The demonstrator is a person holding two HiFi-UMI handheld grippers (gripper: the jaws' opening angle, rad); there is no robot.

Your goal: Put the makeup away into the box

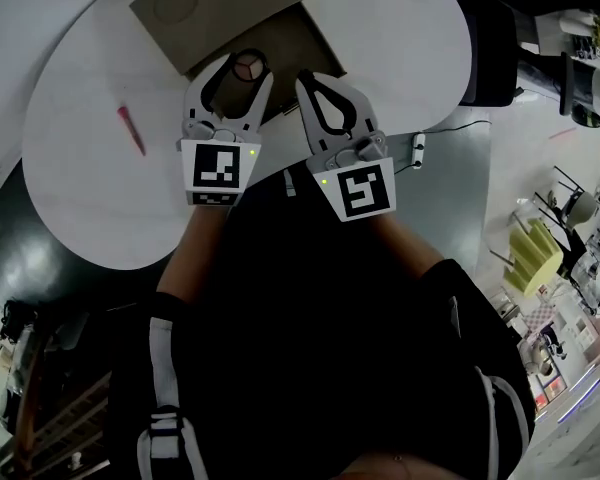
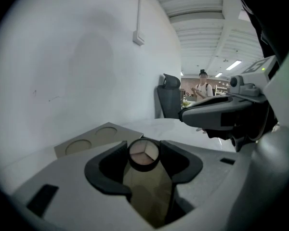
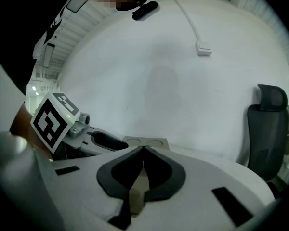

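Observation:
An open cardboard box point(image 1: 291, 44) sits at the far side of the white round table point(image 1: 80, 168), its flap point(image 1: 208, 3) with two round marks folded back. My left gripper point(image 1: 247, 67) is shut on a round makeup compact point(image 1: 247, 66) with pale powder sections, held over the box's near edge. In the left gripper view the compact point(image 2: 144, 154) sits pinched between the two dark pads, with the flap point(image 2: 94, 137) beyond. My right gripper point(image 1: 302, 76) hangs just to the right, shut and holding nothing; its tips point(image 3: 143, 148) meet. A pink pencil point(image 1: 132, 128) lies on the table at left.
A black office chair point(image 3: 267, 129) stands beyond the table's far side against a white wall. A power strip point(image 1: 417, 150) and its cable lie on the floor right of the table. A person point(image 2: 203, 85) stands far off in the background.

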